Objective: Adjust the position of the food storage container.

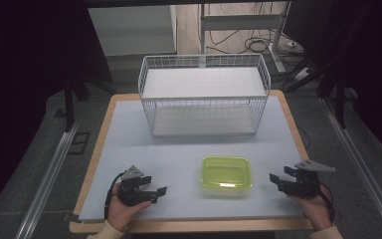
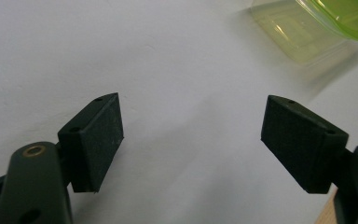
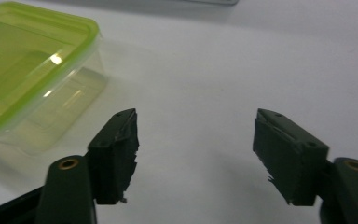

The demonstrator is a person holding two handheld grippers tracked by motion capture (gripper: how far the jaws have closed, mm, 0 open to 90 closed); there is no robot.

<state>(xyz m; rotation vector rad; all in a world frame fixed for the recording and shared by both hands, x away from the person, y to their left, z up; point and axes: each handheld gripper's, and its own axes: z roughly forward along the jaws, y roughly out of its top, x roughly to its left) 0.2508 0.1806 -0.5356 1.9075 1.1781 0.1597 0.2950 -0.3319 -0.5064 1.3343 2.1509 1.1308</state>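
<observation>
Left gripper view: lidded container [image 2: 317, 25] is cut off by the top and right edges, ahead and to the right of the left gripper [image 2: 191, 140]; its near corner is blurred. Right gripper view: same container [image 3: 25, 70] runs off the left edge, ahead-left of the right gripper [image 3: 196, 154]; contents cannot be told through the tinted lid. A pale object's edge [image 3: 209, 1] is clipped at top, far ahead. High view: wire basket [image 1: 204, 94] mesh too fine to resolve.
</observation>
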